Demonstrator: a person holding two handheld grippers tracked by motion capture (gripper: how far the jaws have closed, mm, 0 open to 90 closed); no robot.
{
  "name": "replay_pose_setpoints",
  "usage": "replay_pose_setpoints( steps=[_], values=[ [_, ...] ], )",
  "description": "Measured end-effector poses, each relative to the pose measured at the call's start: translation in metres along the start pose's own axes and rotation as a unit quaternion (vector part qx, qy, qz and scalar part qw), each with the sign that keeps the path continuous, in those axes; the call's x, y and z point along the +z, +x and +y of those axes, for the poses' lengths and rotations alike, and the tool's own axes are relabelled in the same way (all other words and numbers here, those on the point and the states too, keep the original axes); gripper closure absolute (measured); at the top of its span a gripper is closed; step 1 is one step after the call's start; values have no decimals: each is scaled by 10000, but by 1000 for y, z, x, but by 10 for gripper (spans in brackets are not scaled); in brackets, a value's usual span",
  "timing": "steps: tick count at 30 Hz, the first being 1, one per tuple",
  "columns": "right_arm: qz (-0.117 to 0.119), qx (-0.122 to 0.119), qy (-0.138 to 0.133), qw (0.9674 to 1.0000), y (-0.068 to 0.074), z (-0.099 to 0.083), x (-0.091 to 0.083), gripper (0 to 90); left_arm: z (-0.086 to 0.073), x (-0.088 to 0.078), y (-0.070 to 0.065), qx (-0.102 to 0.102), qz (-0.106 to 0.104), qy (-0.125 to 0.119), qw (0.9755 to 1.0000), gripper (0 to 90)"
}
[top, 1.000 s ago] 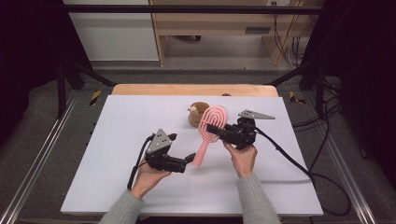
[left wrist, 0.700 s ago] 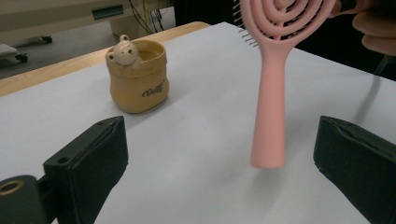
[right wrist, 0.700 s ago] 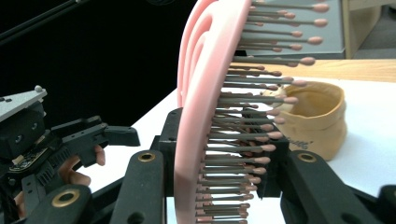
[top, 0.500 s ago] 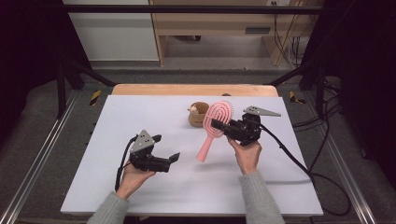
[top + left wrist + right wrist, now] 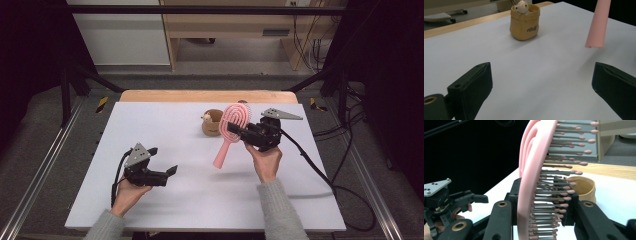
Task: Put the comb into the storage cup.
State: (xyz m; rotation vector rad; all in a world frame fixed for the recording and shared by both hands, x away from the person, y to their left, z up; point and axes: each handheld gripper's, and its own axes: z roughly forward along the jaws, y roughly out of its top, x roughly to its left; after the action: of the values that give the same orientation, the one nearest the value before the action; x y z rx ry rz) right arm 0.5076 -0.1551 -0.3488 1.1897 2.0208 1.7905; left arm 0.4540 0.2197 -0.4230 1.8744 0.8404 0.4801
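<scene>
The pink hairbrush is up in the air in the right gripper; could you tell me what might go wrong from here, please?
1. The right gripper clamps the pink hairbrush across its bristled head, with the long handle hanging free above the table; the brush could pivot or slip.
2. The small yellow pot with a figurine stands close behind the brush head; a swing might knock it.
3. The left gripper is open and apart, so nothing would catch a drop.

A white bench [image 5: 170, 130] with a wooden far edge is seen. A small tan pouch-shaped pot [image 5: 212, 122] holding a little figurine [image 5: 522, 6] is set upright near the far edge.
</scene>
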Motion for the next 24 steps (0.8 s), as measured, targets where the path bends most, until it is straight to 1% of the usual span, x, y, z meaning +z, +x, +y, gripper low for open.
replay_pose_setpoints(
  steps=[5, 11, 13, 18, 24],
  values=[
    [-31, -53, -15, 10000, 2, 4, 2, 633, -5, -9, 7, -53, 100, -67, 9999, 30],
    [-102, -104, -42, 9999, 2, 9, 3, 633, -14, -20, 18, -79, 204, -82, 9997, 31],
    [-116, -102, -59, 9999, 3, 10, 3, 632, -17, -24, 21, -121, 216, -121, 9996, 31],
    [-170, -152, -98, 9997, 3, 14, 3, 633, -22, -29, 26, -154, 266, -150, 9994, 31],
    [-232, -220, -154, 9994, 5, 21, 4, 633, -28, -31, 29, -163, 301, -106, 9994, 31]
  ],
)
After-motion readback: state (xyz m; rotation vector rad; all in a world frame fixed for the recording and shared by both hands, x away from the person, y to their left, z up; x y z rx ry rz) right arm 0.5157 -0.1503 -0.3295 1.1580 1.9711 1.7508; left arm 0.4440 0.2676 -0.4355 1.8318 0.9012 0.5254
